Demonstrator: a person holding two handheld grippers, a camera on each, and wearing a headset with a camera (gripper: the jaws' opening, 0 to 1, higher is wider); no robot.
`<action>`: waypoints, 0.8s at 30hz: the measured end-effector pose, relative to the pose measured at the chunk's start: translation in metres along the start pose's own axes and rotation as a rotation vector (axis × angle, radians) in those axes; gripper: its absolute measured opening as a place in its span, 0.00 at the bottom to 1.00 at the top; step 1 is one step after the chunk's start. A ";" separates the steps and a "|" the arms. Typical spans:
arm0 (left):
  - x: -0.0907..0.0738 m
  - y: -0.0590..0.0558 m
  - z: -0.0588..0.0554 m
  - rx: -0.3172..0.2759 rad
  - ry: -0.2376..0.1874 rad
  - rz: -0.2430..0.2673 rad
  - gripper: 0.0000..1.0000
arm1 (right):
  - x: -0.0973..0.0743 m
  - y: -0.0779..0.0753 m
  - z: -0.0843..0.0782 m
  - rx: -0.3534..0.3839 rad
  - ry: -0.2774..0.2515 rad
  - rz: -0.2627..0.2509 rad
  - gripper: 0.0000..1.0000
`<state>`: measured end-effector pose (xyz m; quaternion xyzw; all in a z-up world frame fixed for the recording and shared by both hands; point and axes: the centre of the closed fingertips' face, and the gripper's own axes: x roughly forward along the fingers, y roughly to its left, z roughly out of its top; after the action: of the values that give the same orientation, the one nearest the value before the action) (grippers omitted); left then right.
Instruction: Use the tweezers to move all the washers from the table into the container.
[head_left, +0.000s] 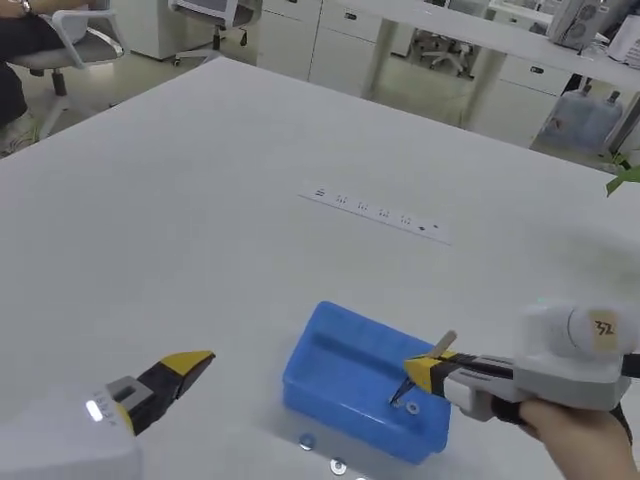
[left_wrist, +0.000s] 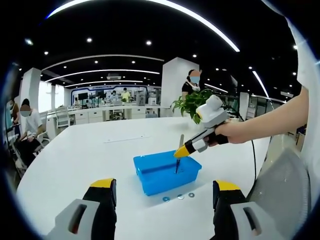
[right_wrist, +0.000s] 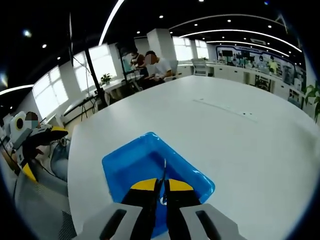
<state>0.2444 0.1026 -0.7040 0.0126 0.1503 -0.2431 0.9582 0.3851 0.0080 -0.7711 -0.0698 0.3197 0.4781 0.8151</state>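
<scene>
1. Claws came nearest. The left claw (left_wrist: 165, 185) hung released over the white desk (head_left: 150, 200), its yellow-tipped jaws wide apart with nothing between them. The right claw (right_wrist: 161, 186) was clenched on the slim metal tweezers (left_wrist: 178, 162).
2. Just beyond the left claw, three small flat metal washers (left_wrist: 180, 196) lay loose on the desk. They sat in a short row just beside the near wall of the blue rectangular plastic container (head_left: 330, 350).
3. One more washer (head_left: 412, 407) appeared to lie inside the container, close to the tweezer tips. Whether those tips pinched anything could not be told.
4. The tweezers stood steeply, their long axis close to upright. The tips pointed down into the container and the blunt end rose past the right claw, which gripped them around mid-length.
5. The washers looked light, thin, hard and slippery. Lying flat, they offered little edge to catch. The surest hold was probably one tip through the hole and the other outside the rim, since too hard a squeeze could flick a washer away. The tweezers looked thin and springy, so they might twist between the jaws.
6. Farthest off, a flush row of sockets (head_left: 375, 212) sat in the desk, well apart from the work.
</scene>
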 end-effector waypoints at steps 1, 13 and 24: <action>0.000 0.000 0.000 0.002 0.002 0.000 0.80 | 0.000 0.000 0.000 -0.004 0.001 0.000 0.02; 0.000 0.000 0.000 0.000 0.000 0.003 0.80 | -0.006 -0.003 0.005 0.003 -0.041 -0.029 0.03; -0.001 0.000 0.001 -0.001 -0.007 0.001 0.79 | -0.039 0.014 0.030 0.064 -0.175 -0.008 0.03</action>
<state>0.2442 0.1029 -0.7027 0.0114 0.1471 -0.2428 0.9588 0.3741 -0.0006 -0.7224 -0.0031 0.2621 0.4687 0.8436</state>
